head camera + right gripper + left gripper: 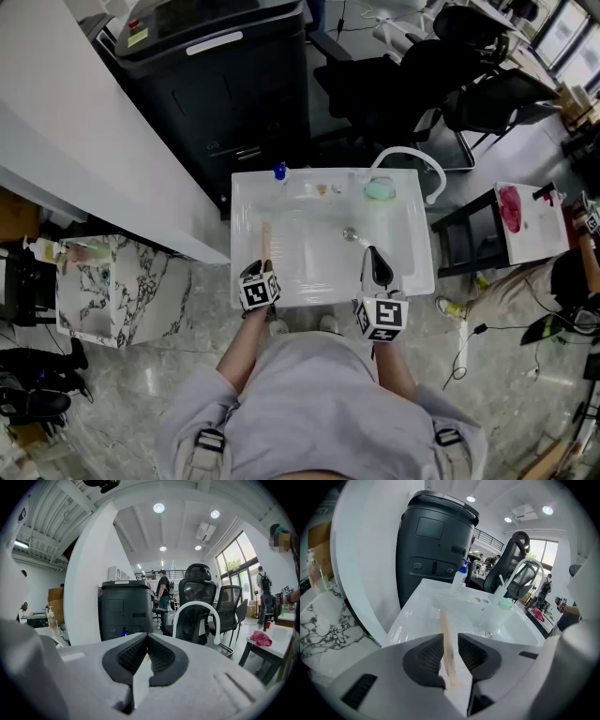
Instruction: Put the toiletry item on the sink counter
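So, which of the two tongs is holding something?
The left tongs: a pale wooden stick sits between them; the right tongs are closed, empty.

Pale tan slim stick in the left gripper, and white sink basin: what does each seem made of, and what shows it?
The pale tan slim stick, held in the left gripper: probably wood or bamboo, matt; even tan colour, no shine. The white sink basin: glossy ceramic or moulded plastic, unclear which; bright highlights on smooth white walls.
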A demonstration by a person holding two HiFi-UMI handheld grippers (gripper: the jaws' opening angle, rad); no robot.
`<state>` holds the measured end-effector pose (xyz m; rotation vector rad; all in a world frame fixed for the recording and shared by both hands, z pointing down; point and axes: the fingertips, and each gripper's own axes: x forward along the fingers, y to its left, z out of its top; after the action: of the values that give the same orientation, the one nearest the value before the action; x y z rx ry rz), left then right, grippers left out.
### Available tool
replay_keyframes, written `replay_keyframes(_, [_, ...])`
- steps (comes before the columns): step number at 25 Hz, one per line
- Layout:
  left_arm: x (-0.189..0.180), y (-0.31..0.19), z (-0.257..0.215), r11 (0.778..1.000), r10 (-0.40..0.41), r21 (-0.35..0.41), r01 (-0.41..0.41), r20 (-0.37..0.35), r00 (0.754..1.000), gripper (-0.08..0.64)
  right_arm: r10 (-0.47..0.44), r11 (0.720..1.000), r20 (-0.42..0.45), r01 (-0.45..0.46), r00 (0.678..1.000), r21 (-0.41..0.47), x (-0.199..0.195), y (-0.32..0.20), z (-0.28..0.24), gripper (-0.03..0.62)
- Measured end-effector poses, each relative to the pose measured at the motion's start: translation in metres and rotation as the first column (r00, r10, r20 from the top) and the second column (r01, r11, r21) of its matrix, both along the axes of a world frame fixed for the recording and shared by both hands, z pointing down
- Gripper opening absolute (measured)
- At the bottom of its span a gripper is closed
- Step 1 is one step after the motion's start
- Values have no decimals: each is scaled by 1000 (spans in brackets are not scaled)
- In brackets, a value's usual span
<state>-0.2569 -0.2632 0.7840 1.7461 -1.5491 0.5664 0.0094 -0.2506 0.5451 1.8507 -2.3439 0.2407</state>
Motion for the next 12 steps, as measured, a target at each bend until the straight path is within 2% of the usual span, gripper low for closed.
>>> replay_keyframes(4, [-7, 2, 0, 1000, -16, -11, 16, 19, 1000, 101, 0, 1000, 1, 0, 1000, -2, 0, 0, 0, 3])
replay_keyframes(12, [-9, 1, -14, 999, -29, 30, 29, 17, 999, 89, -6, 1000, 0, 6, 1000, -2, -1, 0, 0, 3])
